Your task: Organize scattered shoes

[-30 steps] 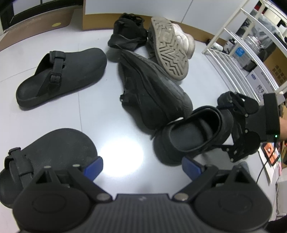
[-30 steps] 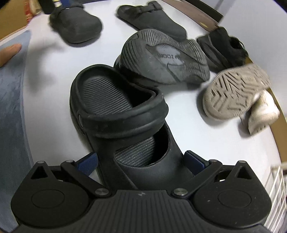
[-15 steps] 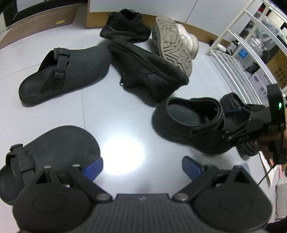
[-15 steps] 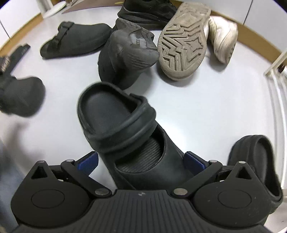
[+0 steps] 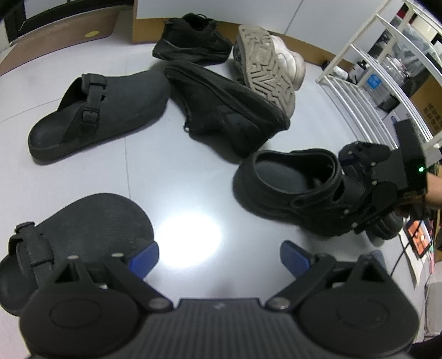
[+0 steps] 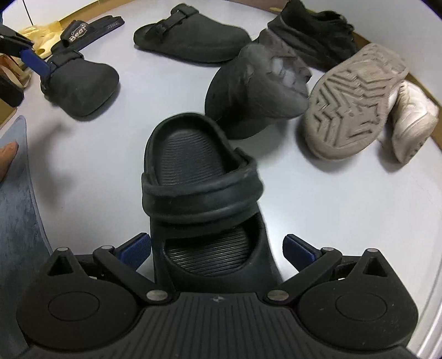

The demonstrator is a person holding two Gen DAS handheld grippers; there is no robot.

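Black rubber clog is framed between the parted fingers of the right gripper, resting on the grey floor beside the white rack; whether it is clamped cannot be told. Left gripper is held apart and empty near a strapped mule. Placement seems underway; next, a matching shoe needs collecting.

- You have a pale grey floor with thin seams and one bright glare spot.
- A white rack stands at your right.
- A brown skirting runs below the white wall.
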